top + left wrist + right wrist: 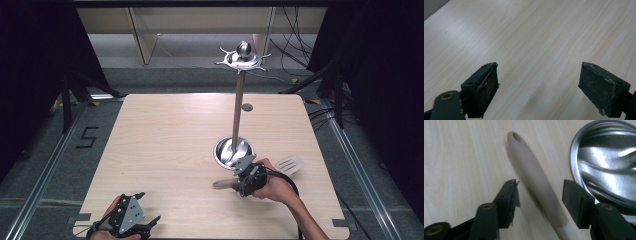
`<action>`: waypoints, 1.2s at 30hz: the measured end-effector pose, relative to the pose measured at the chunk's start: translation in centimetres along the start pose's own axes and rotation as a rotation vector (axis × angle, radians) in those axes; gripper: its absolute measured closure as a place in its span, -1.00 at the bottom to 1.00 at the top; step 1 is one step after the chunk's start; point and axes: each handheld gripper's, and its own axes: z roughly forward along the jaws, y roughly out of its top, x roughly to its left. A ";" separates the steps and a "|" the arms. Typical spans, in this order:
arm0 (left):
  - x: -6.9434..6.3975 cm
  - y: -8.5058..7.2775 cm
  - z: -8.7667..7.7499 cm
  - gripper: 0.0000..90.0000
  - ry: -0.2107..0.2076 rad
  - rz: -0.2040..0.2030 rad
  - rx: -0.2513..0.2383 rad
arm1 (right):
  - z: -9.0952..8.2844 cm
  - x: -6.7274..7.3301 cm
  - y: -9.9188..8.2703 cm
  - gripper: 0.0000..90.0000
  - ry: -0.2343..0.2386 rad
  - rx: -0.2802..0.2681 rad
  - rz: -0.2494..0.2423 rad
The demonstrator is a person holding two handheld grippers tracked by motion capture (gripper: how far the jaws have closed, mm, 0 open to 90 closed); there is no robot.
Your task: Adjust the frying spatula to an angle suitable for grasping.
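The light wood table (pixel 165 150) carried a metal utensil stand (pixel 238 100): a shiny round base (pixel 231 154) w/ an upright pole and a hooked top ring w/ a ball knob (pixel 243 49). In the high view a slotted spatula (pixel 260 172) lay on the table just in front of and right of the base, pale slotted blade to the right, beige handle pointing left. The right gripper (pixel 539 195) sat low over that handle w/ its jaws spread, one on each side of the handle; gaps showed on both sides, so it wasn't pinching. In the right gripper view the spatula handle (pixel 534 172) ran diagonally betw. the jaws, hang-hole end farthest from the camera, and the stand's base lay just beside the far-side jaw at the frame's right. The person's right hand (pixel 277 187) held that gripper near the base. The left gripper (pixel 539 82) was at the table's near-left corner in the person's left hand (pixel 107 227), well apart from the stand, jaws wide open over bare wood, holding nothing.
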 end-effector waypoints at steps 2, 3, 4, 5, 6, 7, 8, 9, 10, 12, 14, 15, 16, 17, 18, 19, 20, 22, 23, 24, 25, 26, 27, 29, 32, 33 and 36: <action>0.0 0.0 0.0 -0.66 0.000 -0.002 0.000 | 0.2 -0.2 0.3 -0.09 0.024 0.000 0.000; 0.0 0.0 0.0 -0.66 0.000 -0.002 -0.001 | 0.2 -0.3 0.4 -0.11 0.030 0.012 -0.010; 0.0 0.0 0.0 -0.66 -0.002 -0.002 0.002 | 0.4 -0.2 0.5 -0.14 0.035 0.030 -0.010; 0.0 0.0 0.0 -0.67 -0.005 0.001 0.007 | 0.5 -0.2 0.6 -0.16 0.044 0.041 -0.003; 0.0 0.0 0.0 -0.66 -0.001 -0.001 0.000 | 0.7 -0.2 0.7 -0.17 0.054 0.052 -0.004; 0.0 0.0 0.0 -0.66 -0.001 -0.001 0.000 | 0.8 -0.4 0.8 -0.19 0.055 0.051 -0.018; 0.0 0.0 0.0 -0.66 0.000 -0.002 0.000 | 1.0 -0.4 0.9 -0.18 0.057 0.053 -0.012; 0.0 0.0 0.0 -0.66 -0.001 -0.002 0.000 | 1.1 -0.4 1.0 -0.17 0.068 0.065 0.006; 0.0 0.0 0.0 -0.66 -0.002 -0.002 0.000 | 1.3 -0.5 1.2 -0.16 0.072 0.076 -0.016; 0.0 0.0 0.0 -0.66 -0.001 -0.001 0.000 | 1.5 -0.6 1.4 -0.08 0.091 0.084 -0.022; 0.0 0.0 0.0 -0.67 -0.002 0.000 -0.001 | 1.8 -0.8 1.7 0.00 0.106 0.096 -0.015; 0.0 0.0 0.0 -0.66 -0.002 0.000 -0.001 | 1.8 -0.8 1.8 0.06 0.111 0.102 -0.034; 0.0 0.0 0.0 -0.67 -0.002 -0.001 -0.001 | 1.9 -0.9 1.8 0.08 0.104 0.107 -0.035; 0.0 0.0 0.0 -0.66 -0.002 -0.001 -0.001 | 2.0 -0.9 1.9 0.10 0.108 0.106 -0.044; 0.0 0.0 0.0 -0.66 -0.002 0.000 -0.001 | 2.1 -1.1 2.0 0.16 0.120 0.114 -0.042; 0.0 0.0 0.0 -0.66 -0.003 -0.001 -0.003 | 2.1 -1.1 2.1 0.19 0.122 0.116 -0.036; 0.0 0.0 0.0 -0.66 -0.001 -0.001 -0.002 | 2.1 -1.1 2.2 0.21 0.129 0.125 -0.057; 0.0 0.0 0.0 -0.67 -0.002 -0.002 -0.002 | 2.2 -1.1 2.6 0.30 0.148 0.153 -0.070; -0.1 0.0 0.0 -0.66 0.002 -0.002 -0.003 | 2.2 -1.1 2.8 0.31 0.146 0.170 -0.075; 0.0 0.0 0.0 -0.66 -0.001 -0.002 -0.003 | 2.2 -1.1 2.8 0.31 0.146 0.170 -0.075; 0.0 0.0 0.0 -0.67 0.008 0.006 -0.002 | 2.2 -1.1 2.9 0.32 0.142 0.182 -0.074; 0.0 0.0 0.0 -0.67 0.007 0.008 0.001 | 2.2 -1.0 3.1 0.32 0.142 0.191 -0.084; 0.0 0.0 0.0 -0.66 0.007 0.008 0.001 | 2.2 -0.9 3.2 0.33 0.141 0.202 -0.083; -0.1 0.0 0.0 -0.66 -0.003 -0.002 -0.004 | 2.2 -0.8 3.4 0.34 0.121 0.228 -0.091; 0.0 0.0 0.0 -0.67 -0.003 -0.001 -0.005 | 2.1 -1.0 3.7 0.36 0.092 0.263 -0.082; 0.0 0.0 0.0 -0.67 0.008 0.004 -0.003 | 2.2 -1.1 3.6 0.38 0.084 0.272 -0.072; 0.0 0.0 0.0 -0.66 0.007 0.006 -0.001 | 1.9 -1.3 3.4 0.45 0.060 0.305 -0.008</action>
